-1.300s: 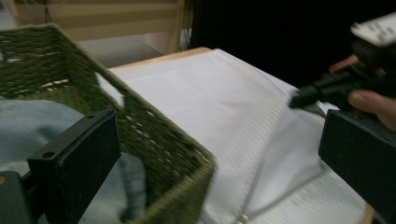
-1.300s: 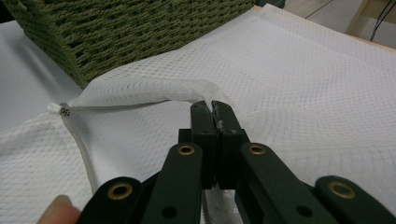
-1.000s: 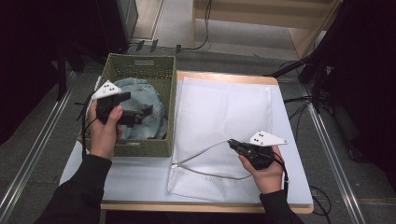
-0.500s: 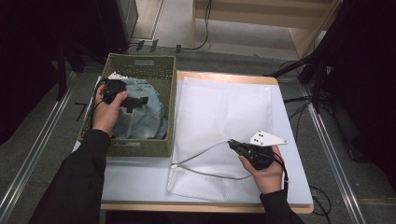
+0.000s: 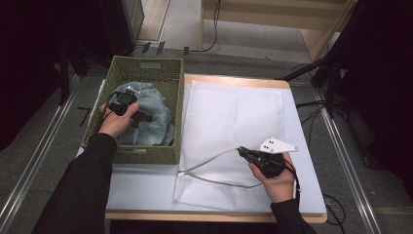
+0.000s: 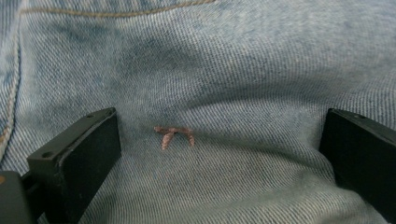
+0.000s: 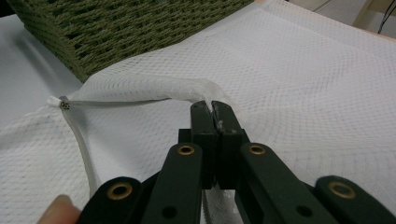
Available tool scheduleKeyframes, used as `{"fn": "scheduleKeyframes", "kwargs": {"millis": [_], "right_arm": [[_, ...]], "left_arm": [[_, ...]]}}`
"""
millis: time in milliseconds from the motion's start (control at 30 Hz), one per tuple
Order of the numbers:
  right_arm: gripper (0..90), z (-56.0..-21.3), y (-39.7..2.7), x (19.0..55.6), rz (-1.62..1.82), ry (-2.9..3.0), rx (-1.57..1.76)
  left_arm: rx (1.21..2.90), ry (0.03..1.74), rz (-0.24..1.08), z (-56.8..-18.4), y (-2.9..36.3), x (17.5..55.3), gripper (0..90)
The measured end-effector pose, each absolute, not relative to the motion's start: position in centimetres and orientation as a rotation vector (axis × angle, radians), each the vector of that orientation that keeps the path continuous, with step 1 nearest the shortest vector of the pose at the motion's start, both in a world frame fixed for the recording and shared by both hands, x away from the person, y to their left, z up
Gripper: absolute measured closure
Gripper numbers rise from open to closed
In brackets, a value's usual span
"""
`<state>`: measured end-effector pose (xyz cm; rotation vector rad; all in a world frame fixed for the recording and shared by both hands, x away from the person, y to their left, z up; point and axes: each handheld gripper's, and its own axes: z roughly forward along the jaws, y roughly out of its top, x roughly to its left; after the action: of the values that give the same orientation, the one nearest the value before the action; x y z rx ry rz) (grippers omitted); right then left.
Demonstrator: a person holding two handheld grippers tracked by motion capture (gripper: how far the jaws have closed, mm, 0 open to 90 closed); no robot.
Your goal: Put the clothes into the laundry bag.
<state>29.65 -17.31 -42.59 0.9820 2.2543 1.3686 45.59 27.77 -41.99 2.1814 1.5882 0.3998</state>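
Light blue denim jeans lie crumpled in a green woven basket at the table's left. My left gripper is down in the basket on the denim, its black jaws wide apart with the cloth bulging between them and a small brown stitch in the middle. A white mesh laundry bag lies flat on the table. My right gripper is shut on the bag's zippered rim, lifting the upper edge so the mouth gapes toward the basket.
The basket's woven wall stands close beside the bag's mouth. The table's wooden edge runs along the front. Cables trail over the floor at the right, and a wooden frame stands beyond the table.
My left gripper has moved farther back and down into the basket onto the jeans. The right gripper has kept still, holding the bag's rim.
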Motion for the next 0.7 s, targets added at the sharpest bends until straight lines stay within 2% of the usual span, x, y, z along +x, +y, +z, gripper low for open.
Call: {"fn": "scheduleKeyframes", "kwargs": {"millis": [67,267,333,400,500,567,667,700], "right_arm": [[90.0,-42.6,-17.3,29.6,1.366,2.255,0.983],[90.0,-42.7,-17.6,29.5,1.368,2.253,0.987],[90.0,-42.7,-17.6,29.6,1.365,2.254,0.988],[90.0,-42.8,-17.7,29.6,1.363,2.257,0.987],[90.0,-42.8,-17.6,29.6,1.364,2.256,0.991],[90.0,-42.8,-17.6,29.6,1.365,2.256,0.991],[90.0,-42.9,-17.5,29.7,1.366,2.258,0.995],[90.0,-42.9,-17.5,29.8,1.365,2.261,0.991]], "left_arm": [[2.160,1.643,0.360,-42.0,28.0,45.8,0.0],[2.168,1.649,0.317,-42.9,28.0,45.9,0.0],[2.157,1.685,0.287,-42.9,27.9,45.9,4.9],[2.139,1.724,0.271,-42.6,27.8,45.9,15.5],[2.098,1.757,0.233,-42.0,28.4,45.8,41.2],[2.077,1.758,0.199,-41.7,28.7,45.8,54.4],[1.913,1.648,-0.063,-39.8,29.9,45.8,79.6],[1.882,1.564,-0.127,-39.5,29.5,45.7,79.9]]}}
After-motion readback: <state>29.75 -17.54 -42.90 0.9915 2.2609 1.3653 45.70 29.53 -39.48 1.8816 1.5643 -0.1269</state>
